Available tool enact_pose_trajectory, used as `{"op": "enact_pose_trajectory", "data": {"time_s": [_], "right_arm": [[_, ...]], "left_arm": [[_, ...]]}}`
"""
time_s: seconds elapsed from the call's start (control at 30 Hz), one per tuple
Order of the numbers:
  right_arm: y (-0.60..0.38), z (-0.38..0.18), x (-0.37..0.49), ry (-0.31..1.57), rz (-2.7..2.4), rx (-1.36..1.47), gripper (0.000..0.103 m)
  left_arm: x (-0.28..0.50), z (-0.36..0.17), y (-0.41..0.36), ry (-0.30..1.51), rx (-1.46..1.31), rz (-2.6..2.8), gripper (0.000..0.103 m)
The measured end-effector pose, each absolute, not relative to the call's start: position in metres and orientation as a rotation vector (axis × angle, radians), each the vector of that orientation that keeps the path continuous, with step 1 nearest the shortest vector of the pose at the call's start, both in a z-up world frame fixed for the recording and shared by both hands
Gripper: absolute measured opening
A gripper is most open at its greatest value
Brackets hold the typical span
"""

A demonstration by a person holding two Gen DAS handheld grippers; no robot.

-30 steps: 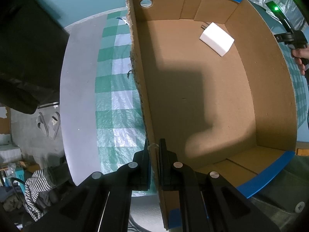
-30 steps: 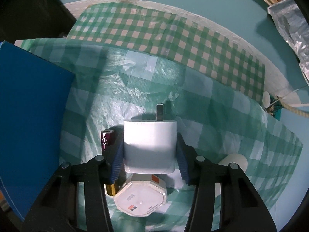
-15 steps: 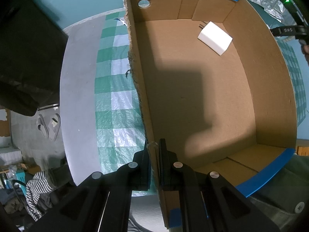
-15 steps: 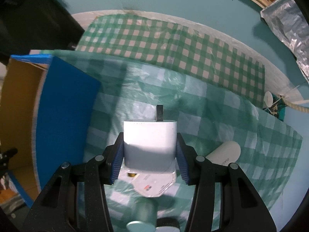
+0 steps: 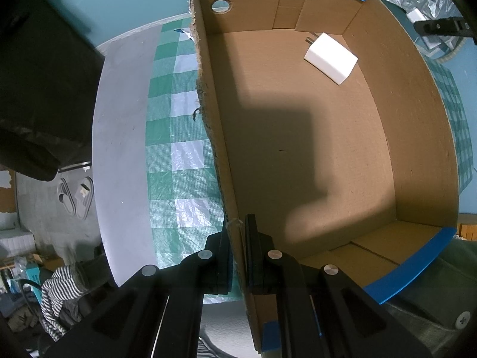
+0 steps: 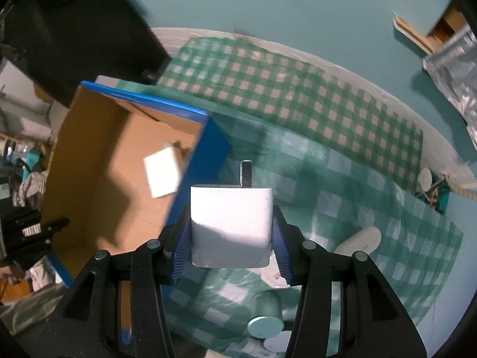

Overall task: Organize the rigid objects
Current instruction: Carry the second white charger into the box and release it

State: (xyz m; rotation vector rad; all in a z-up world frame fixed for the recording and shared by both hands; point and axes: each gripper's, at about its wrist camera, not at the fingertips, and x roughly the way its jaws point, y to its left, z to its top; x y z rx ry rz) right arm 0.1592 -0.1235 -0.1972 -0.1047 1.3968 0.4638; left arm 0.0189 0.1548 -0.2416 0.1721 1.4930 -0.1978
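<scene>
Your right gripper (image 6: 232, 232) has its blue pads pressed on both flanks of a white charger (image 6: 231, 223), prongs pointing to 12 o'clock, the block raised clear of the checked cloth (image 6: 342, 179). Past it at 9 o'clock the box (image 6: 98, 155) stands open, a second charger (image 6: 162, 176) lying on its floor. At 4 o'clock a white oval case (image 6: 362, 240) lies on the cloth; at 6 o'clock, some round discs (image 6: 265, 326).

Your left gripper (image 5: 238, 256) is clamped shut on the box wall (image 5: 214, 125), one finger inside, one outside, pointing straight down. From there, the second charger (image 5: 331, 58) lies near the far corner at 1 o'clock, flat on the cardboard floor, prongs toward the end wall. Outside the wall at 10 o'clock lies the cloth (image 5: 179, 137), then bare table (image 5: 119, 149).
</scene>
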Motion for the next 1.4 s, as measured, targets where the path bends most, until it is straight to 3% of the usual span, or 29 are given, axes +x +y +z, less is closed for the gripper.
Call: {"op": "enact_pose_trajectory", "data": {"time_s": [0.53, 1.4], "right_arm": [[-0.052, -0.182, 0.139, 1.36, 0.644, -0.238, 0.049], [-0.005, -0.239, 0.097, 1.428, 0.776, -0.505, 0.049]], "left_arm": [[0.02, -0.241, 0.154, 1.491, 0.178, -0.204, 0.007], [0.019, -0.242, 0.152, 1.489, 0.186, -0.208, 0.007]]}}
